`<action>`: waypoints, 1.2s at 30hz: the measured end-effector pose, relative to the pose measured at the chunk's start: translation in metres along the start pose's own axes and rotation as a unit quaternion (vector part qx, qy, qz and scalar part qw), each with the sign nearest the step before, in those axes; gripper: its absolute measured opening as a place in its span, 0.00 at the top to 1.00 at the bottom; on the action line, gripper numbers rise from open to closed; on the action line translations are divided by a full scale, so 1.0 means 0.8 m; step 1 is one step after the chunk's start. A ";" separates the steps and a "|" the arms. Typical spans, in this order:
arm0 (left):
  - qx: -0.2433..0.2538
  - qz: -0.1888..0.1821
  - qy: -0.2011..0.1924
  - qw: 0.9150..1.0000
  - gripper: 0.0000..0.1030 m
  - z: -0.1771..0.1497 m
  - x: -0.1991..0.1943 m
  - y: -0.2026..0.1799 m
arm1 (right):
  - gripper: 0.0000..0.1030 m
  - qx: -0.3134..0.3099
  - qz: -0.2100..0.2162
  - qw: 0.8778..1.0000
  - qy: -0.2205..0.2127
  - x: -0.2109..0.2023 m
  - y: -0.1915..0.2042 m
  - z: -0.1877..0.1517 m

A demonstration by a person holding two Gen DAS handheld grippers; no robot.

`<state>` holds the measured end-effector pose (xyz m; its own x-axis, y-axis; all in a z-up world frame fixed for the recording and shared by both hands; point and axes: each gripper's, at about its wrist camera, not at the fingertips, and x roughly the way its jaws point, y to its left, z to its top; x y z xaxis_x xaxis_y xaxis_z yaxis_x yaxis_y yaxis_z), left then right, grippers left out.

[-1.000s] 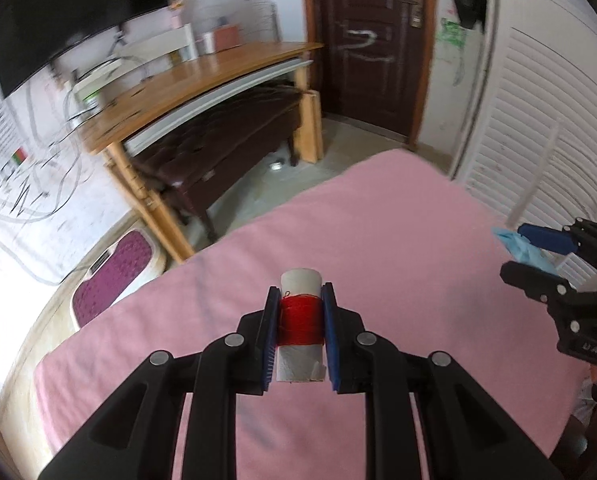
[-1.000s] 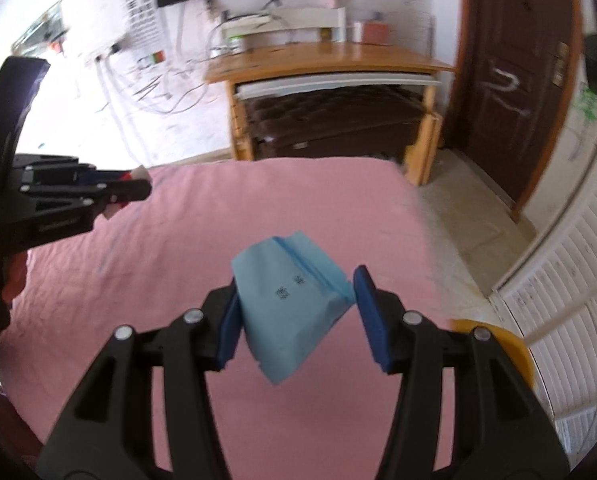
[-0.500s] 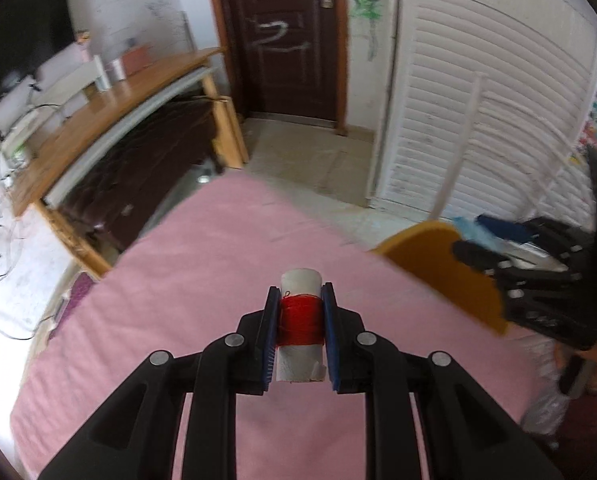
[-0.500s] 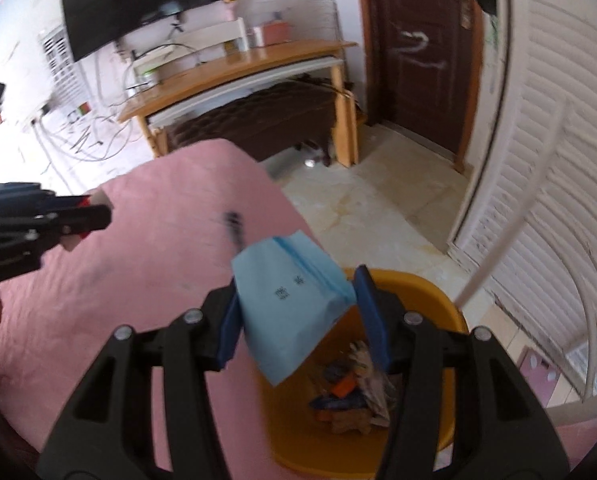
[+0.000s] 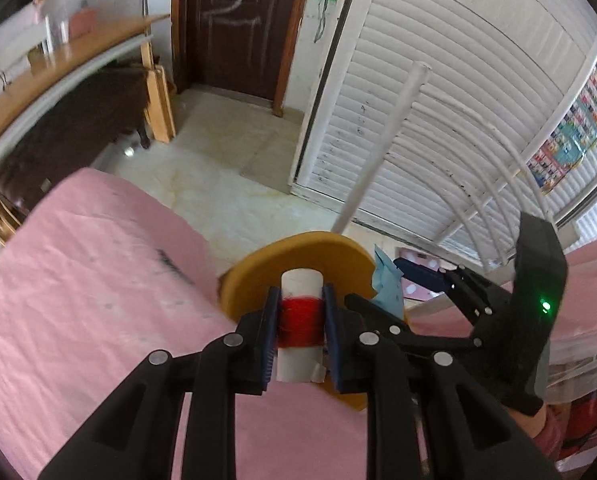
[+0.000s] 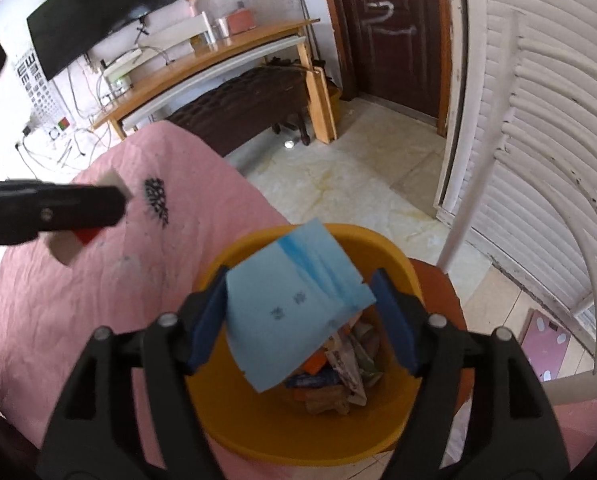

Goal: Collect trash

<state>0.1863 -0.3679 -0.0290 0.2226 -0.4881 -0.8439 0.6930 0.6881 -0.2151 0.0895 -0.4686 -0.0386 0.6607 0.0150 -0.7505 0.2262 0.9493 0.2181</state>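
Above the yellow bin [image 6: 258, 432] beside the pink bed [image 6: 98, 300], your right hand-held gripper [image 6: 302, 320] grips the blue packet [image 6: 294, 308] ready to drop, while your left hand-held gripper [image 5: 300, 340] clamps the red-thread spool [image 5: 300, 320] near the rim, awaiting its turn.

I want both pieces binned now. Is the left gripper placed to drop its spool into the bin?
Probably not yet. The left gripper holds the spool near the bin rim, over the bed, while the right gripper and blue packet fill the opening.
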 end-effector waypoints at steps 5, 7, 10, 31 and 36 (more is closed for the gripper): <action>-0.017 0.001 -0.005 1.000 0.32 0.001 0.008 -0.005 | 0.31 0.021 0.011 1.000 -0.014 -0.018 -0.025 -0.005; -0.024 0.007 -0.007 1.000 0.32 -0.002 0.006 -0.003 | 0.29 0.023 0.018 0.999 -0.017 -0.020 -0.027 -0.006; -0.038 0.015 -0.021 0.999 0.32 -0.012 -0.006 0.004 | 0.23 0.016 0.035 0.999 -0.011 -0.015 -0.018 -0.006; -0.130 0.189 -0.227 0.947 0.07 -0.218 -0.224 0.099 | 0.06 -0.070 0.006 0.991 -0.113 -0.057 0.148 -0.009; -0.160 0.224 -0.263 0.925 0.07 -0.269 -0.269 0.117 | 0.06 -0.070 0.035 0.985 -0.155 -0.087 0.196 -0.021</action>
<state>0.0553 -0.0828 0.0269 0.7998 -0.2514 -0.5450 0.2309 0.9671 -0.1073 0.0674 -0.3157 0.0372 0.8630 0.0050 -0.5052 0.0862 0.9838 0.1570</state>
